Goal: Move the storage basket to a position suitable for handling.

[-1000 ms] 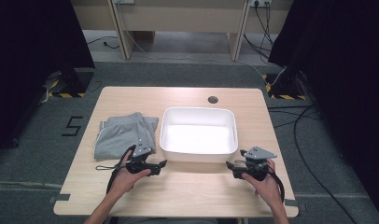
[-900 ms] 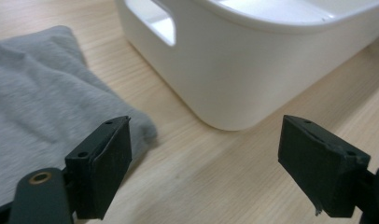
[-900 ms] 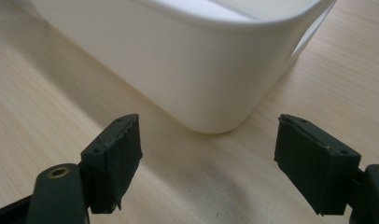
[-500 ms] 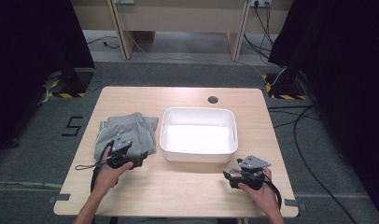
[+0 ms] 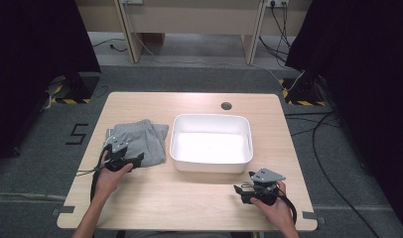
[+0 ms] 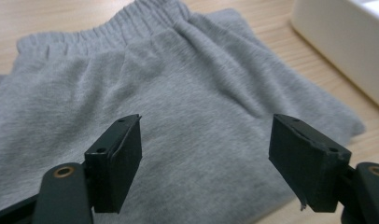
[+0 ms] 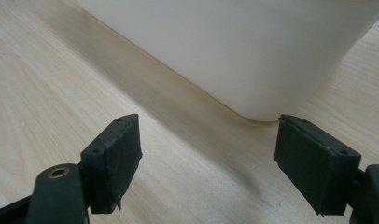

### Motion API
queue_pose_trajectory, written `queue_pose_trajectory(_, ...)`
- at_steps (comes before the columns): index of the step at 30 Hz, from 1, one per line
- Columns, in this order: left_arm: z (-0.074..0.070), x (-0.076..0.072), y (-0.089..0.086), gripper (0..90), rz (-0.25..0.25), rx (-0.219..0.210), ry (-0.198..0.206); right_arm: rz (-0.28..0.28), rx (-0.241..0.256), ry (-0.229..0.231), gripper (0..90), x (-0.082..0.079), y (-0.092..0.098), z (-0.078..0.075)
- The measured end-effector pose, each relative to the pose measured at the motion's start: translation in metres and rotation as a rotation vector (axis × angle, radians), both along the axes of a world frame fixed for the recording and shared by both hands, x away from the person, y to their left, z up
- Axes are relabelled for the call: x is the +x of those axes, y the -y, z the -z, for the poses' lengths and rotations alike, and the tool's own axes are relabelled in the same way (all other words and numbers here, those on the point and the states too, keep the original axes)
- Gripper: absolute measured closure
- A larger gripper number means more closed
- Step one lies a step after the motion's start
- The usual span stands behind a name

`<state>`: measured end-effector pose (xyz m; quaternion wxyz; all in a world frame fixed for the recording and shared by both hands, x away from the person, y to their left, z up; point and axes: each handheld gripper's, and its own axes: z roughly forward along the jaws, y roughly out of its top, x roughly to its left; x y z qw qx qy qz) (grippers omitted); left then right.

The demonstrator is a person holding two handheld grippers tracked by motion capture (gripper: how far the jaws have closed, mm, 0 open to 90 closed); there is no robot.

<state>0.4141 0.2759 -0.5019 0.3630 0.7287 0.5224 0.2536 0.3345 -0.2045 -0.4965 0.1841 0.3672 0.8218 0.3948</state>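
Early stage: left claw (image 6: 206, 172), gaping wide, is hovering over folded grey trousers (image 6: 178, 102) near the counter's left edge; white tub (image 5: 211, 144) lying empty; right claw (image 7: 208, 163) idling wide.

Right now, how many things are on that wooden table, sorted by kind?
Folded grey fabric garment: 1
White rectangular plastic tub: 1
Black two-jaw hand-held grippers: 2, left gripper and right gripper
Total: 4
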Motion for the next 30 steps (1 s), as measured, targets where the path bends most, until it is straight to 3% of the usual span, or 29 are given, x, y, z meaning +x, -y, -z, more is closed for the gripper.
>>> queue_pose_trajectory(4, 0.011, 0.009, 0.001, 27.1, -0.008, 0.051, -0.041, 0.002, 0.003, 0.004, 23.5, 0.001, 0.001, -0.001)
queue_pose_trajectory(9, 0.012, 0.007, -0.001, 27.7, -0.021, 0.008, -0.068, 0.001, 0.010, 0.003, 23.5, 0.000, 0.003, -0.001)
queue_pose_trajectory(15, 0.013, 0.003, -0.002, 28.6, -0.014, 0.007, -0.067, -0.010, 0.006, -0.002, 23.4, 0.000, -0.001, 0.000)
queue_pose_trajectory(30, 0.016, -0.043, -0.006, 29.4, 0.044, 0.002, -0.043, -0.014, -0.008, -0.015, 23.3, -0.002, -0.003, 0.003)
